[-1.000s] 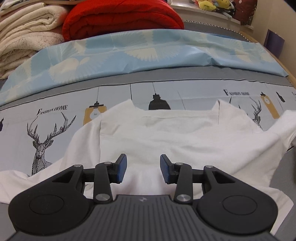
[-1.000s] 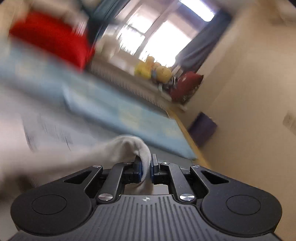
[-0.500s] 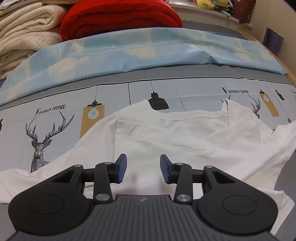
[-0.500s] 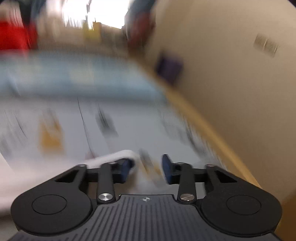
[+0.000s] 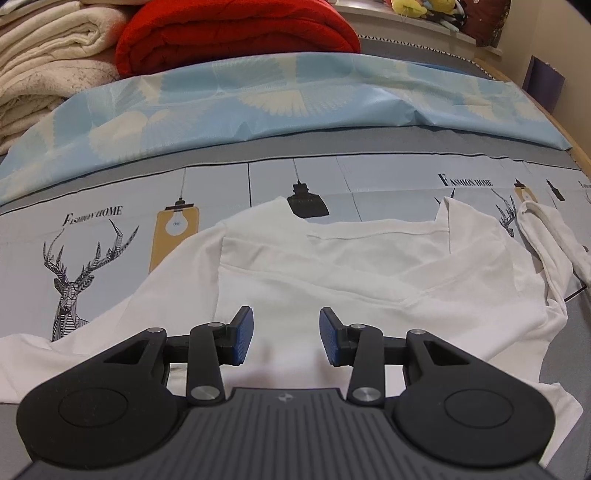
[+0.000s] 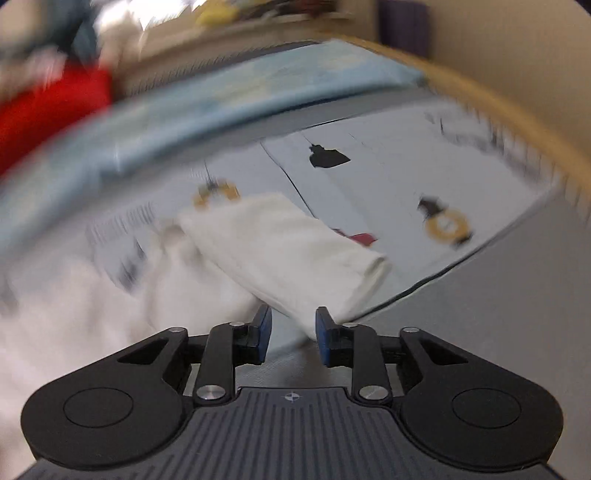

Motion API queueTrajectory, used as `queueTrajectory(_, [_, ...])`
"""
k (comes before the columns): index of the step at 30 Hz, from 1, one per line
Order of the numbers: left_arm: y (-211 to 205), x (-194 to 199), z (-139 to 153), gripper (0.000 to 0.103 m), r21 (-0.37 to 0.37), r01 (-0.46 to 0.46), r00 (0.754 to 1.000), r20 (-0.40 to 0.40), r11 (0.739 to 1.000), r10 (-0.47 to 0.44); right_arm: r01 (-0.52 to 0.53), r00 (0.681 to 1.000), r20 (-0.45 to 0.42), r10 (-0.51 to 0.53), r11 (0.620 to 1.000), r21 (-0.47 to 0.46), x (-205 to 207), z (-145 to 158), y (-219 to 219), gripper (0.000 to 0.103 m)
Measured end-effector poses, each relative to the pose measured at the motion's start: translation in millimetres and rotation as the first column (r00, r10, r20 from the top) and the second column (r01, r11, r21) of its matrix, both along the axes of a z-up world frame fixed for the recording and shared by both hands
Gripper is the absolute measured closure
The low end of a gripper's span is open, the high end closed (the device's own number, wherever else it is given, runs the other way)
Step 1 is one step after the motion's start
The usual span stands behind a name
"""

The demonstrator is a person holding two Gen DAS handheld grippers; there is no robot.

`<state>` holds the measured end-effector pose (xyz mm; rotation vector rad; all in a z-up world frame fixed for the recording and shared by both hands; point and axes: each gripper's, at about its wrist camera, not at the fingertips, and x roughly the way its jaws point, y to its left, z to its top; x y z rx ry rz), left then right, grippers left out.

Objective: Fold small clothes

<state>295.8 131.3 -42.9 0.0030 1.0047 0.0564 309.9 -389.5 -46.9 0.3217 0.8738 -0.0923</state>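
A small white shirt (image 5: 332,280) lies spread on the printed bed sheet (image 5: 110,229), collar away from me. My left gripper (image 5: 286,336) is open and empty, low over the shirt's lower middle. Its right sleeve (image 5: 546,236) lies out to the right. In the blurred right wrist view that sleeve (image 6: 291,254) lies loose on the sheet, its cuff end just ahead of my right gripper (image 6: 291,336), which is open and holds nothing.
A light blue patterned quilt (image 5: 258,96) runs across behind the shirt. A red folded blanket (image 5: 236,33) and cream blankets (image 5: 48,66) are stacked at the back left. The wooden bed edge (image 6: 498,110) curves along the right.
My right gripper has opened and let go of the sleeve, which now lies on the sheet. The left gripper stayed open and drew back slightly over the shirt.
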Motion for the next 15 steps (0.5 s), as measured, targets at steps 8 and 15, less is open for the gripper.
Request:
queueTrajectory(8, [-10, 4, -8, 0.059, -0.003, 0.012, 1.000, -0.021, 1.000, -0.012, 0.254, 0.965, -0.084, -0.249, 0.805, 0.536, 28, -56, -2, 0.058])
queueTrajectory(15, [-10, 10, -11, 0.059, 0.006, 0.019, 0.999, -0.028, 1.000, -0.019, 0.548, 0.808, -0.164, -0.566, 0.619, 0.562, 37, -90, -19, 0.063])
